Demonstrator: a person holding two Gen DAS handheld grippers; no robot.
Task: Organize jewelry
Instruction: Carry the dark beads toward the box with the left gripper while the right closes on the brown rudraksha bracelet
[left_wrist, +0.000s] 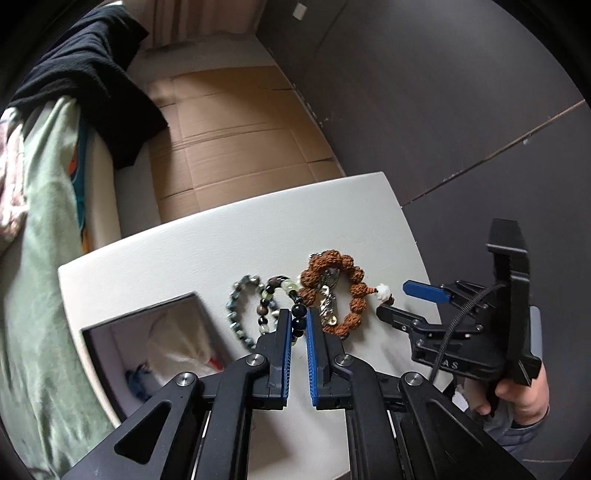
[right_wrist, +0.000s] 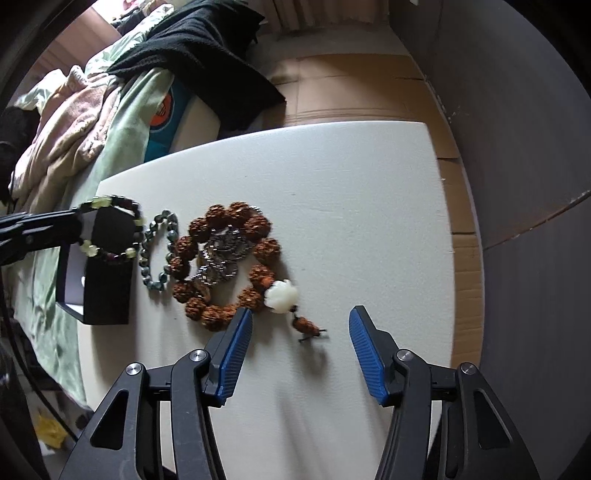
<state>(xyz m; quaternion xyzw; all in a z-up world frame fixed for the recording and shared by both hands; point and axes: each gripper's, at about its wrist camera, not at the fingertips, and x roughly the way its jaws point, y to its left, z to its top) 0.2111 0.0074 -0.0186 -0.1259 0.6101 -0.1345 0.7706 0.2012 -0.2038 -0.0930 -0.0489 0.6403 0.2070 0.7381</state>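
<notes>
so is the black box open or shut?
Open. No lid on the black box: the left wrist view looks straight into its pale interior, with something white lying inside. How full, cannot tell.

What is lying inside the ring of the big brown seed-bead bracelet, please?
A silver metal chain lies heaped inside the brown bracelet, on the white table. It seems to carry a pendant, but the tangle hides its shape, and whatever lies beneath it is covered.
</notes>
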